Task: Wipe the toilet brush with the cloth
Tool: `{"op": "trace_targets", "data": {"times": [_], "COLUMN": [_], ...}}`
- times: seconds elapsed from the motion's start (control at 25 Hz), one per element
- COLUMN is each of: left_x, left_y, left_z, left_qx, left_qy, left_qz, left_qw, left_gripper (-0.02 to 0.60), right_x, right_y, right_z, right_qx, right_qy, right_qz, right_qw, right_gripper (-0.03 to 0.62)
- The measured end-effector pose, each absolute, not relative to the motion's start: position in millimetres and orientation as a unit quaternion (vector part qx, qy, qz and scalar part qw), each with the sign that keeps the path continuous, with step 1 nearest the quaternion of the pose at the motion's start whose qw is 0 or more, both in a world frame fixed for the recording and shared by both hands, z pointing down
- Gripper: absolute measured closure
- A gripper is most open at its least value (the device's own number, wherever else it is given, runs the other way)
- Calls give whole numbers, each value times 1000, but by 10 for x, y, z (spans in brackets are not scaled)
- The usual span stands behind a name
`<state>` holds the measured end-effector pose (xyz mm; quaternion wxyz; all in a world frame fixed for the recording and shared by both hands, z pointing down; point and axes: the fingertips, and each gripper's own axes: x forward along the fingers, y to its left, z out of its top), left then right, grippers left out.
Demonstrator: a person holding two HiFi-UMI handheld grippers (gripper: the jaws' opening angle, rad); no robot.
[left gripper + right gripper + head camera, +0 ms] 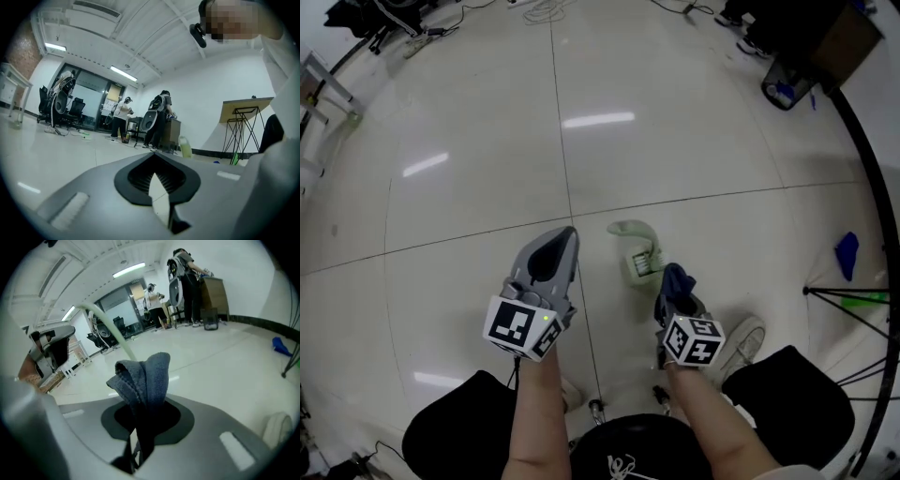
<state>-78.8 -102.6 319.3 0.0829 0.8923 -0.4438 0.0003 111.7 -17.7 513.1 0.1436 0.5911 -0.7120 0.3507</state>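
A pale green toilet brush (639,253) lies on the white tiled floor just ahead of my hands. Its long handle (110,331) curves up at the left of the right gripper view. My right gripper (673,281) is right beside the brush's near end and is shut on a folded blue-grey cloth (145,376), which sticks up from between the jaws (677,279). To the left of the brush my left gripper (566,236) is shut, with nothing held in it (155,161).
A black bin (787,89) stands at the far right. A blue object (847,253) and a black stand's legs (853,295) are on the right. Cables (544,9) lie at the far end. People (157,119) stand by equipment in the distance. My shoe (745,339) is beside the right gripper.
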Motion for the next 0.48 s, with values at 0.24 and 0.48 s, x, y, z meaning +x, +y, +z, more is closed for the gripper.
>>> {"op": "trace_targets", "data": {"times": [0.24, 0.48], "left_x": [-552, -438], "left_y": [-1060, -1021], "left_z": [2519, 2322], "left_qx": [903, 917], "left_qy": [-427, -398], "left_qz": [-19, 30], "left_qw": [31, 3], "left_gripper": [575, 575], "right_x": [1163, 545], "right_y": [-832, -990], "right_z": [3781, 2555], "right_qx": [561, 470], "right_qy": [-794, -870], "right_qz": [211, 121], "right_qw": [103, 82], "right_gripper": [533, 533]}}
